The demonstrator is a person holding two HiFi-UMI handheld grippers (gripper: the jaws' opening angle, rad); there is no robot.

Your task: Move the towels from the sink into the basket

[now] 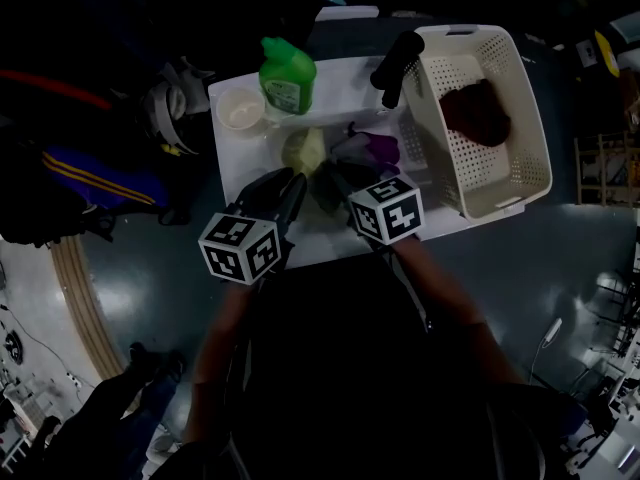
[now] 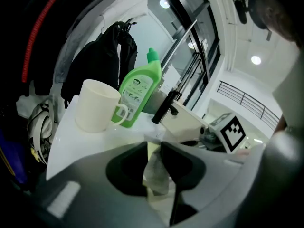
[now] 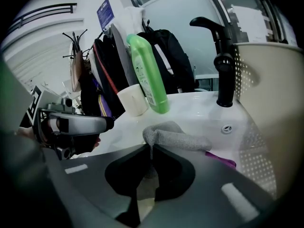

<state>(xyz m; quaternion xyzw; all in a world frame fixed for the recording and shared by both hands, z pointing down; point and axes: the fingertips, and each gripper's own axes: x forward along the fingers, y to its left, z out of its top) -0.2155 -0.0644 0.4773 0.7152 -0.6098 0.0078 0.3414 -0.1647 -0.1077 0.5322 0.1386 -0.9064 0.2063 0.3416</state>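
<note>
The white sink (image 1: 330, 80) holds a pale yellow-green towel (image 1: 305, 151), a grey towel (image 3: 175, 136) and a purple towel (image 1: 382, 148). My left gripper (image 1: 292, 181) reaches into the sink from the front, shut on a fold of the pale towel (image 2: 156, 171). Beside it, my right gripper (image 1: 336, 182) is shut on an edge of the grey towel, with the purple towel (image 3: 221, 161) lying just right of it. The cream perforated basket (image 1: 532, 108) stands to the sink's right with a dark red towel (image 1: 476, 111) inside.
A green soap bottle (image 1: 287, 76) and a white cup (image 1: 241, 110) stand on the sink's back left corner. The black faucet (image 1: 396, 68) rises at the back right, next to the basket. Bags and coats hang to the left, over a dark floor.
</note>
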